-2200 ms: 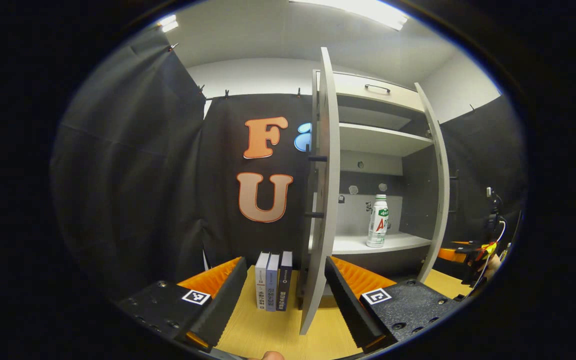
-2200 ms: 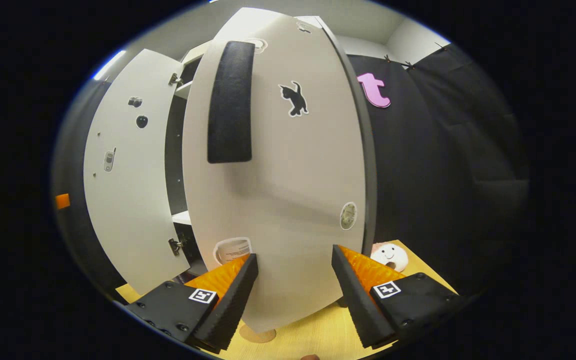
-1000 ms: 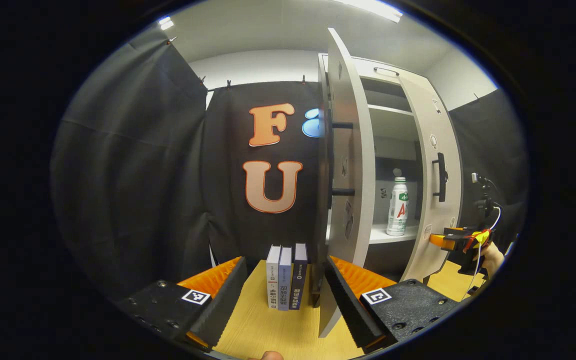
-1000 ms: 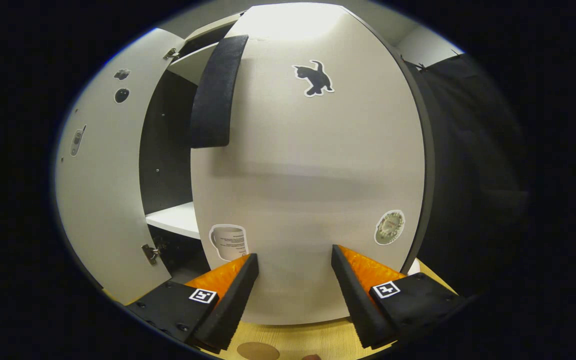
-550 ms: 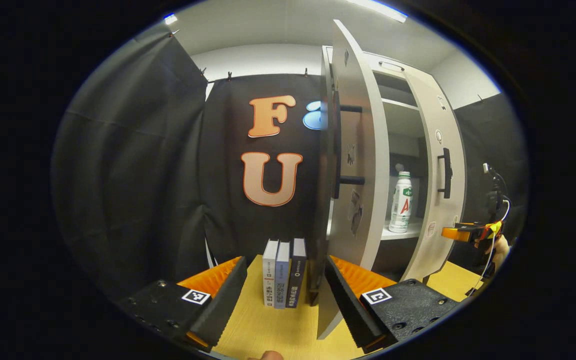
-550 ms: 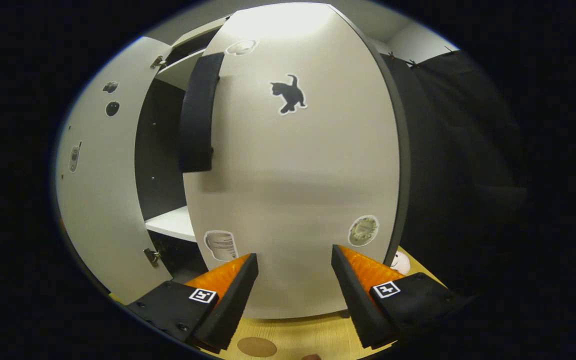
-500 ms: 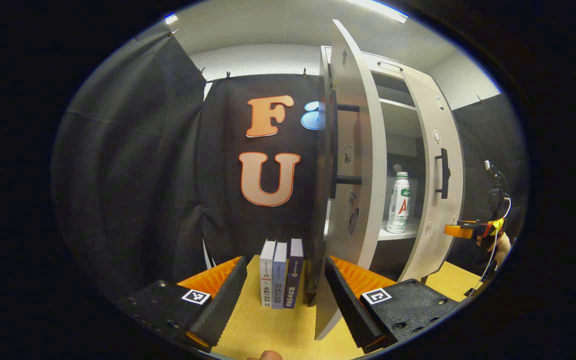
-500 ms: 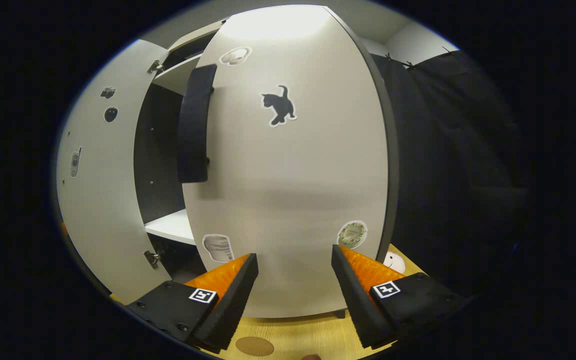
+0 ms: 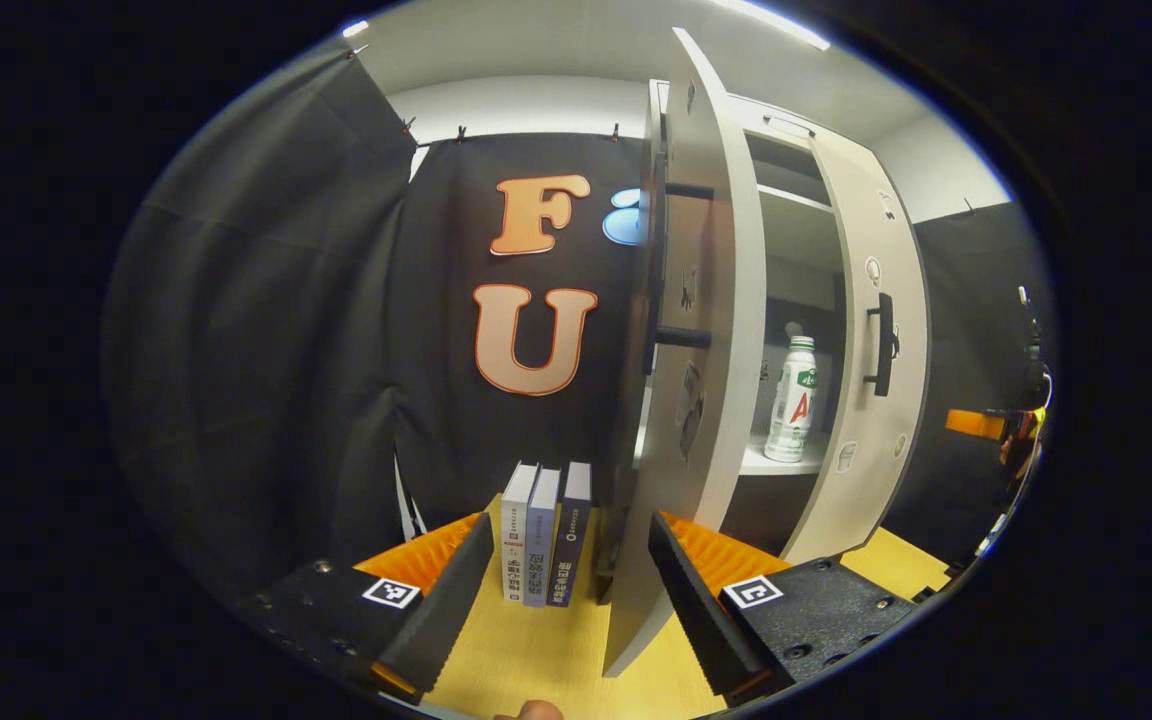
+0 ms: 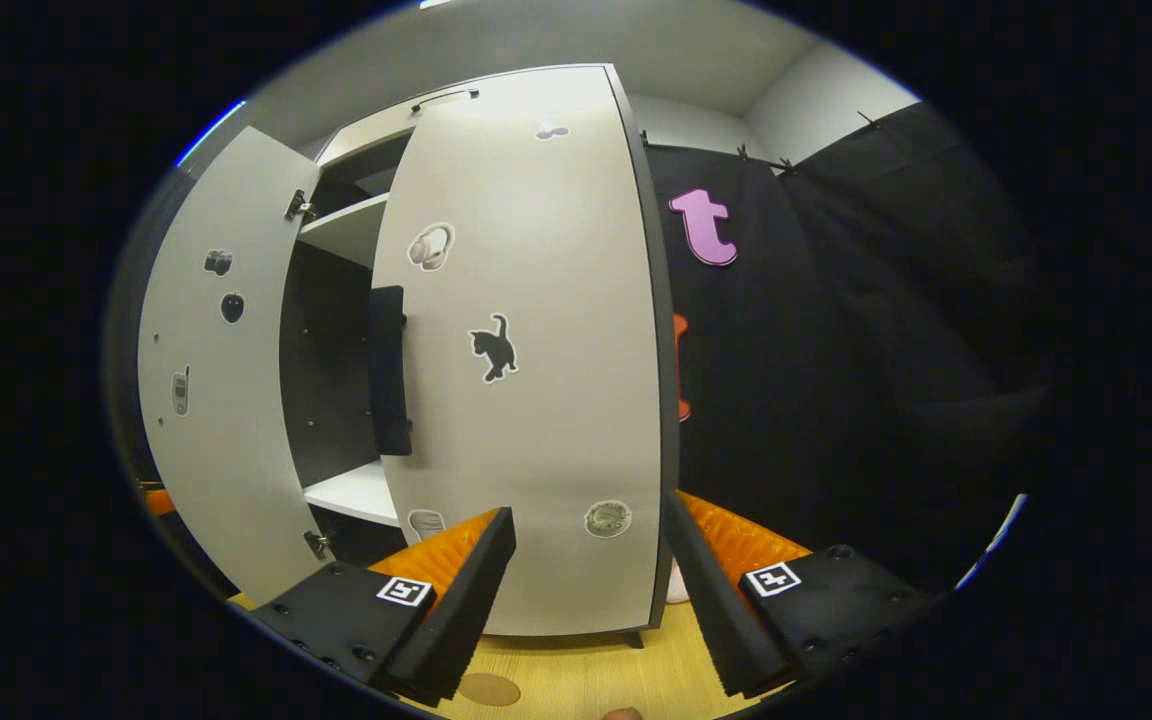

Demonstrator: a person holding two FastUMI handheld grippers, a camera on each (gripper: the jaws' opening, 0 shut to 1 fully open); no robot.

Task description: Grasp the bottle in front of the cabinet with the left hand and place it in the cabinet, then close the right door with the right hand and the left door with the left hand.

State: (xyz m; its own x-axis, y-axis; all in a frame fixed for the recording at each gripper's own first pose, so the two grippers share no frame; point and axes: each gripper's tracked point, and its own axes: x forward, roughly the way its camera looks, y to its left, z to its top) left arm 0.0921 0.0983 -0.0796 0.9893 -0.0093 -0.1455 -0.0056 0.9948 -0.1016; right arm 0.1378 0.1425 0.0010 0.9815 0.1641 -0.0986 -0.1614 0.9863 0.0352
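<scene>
Recording booth, black cloth walls (image 9: 266, 330), cabinet (image 10: 526, 400) on wooden table (image 9: 536, 660)

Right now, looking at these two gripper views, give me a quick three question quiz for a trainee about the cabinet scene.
1. True or false: the bottle stands upright on a cabinet shelf.
2. How many books stand beside the left door? A) one B) three C) five
3. Fill in: the right gripper is ____, facing the right door.

Key: 1 true. 2 B. 3 open.
</scene>
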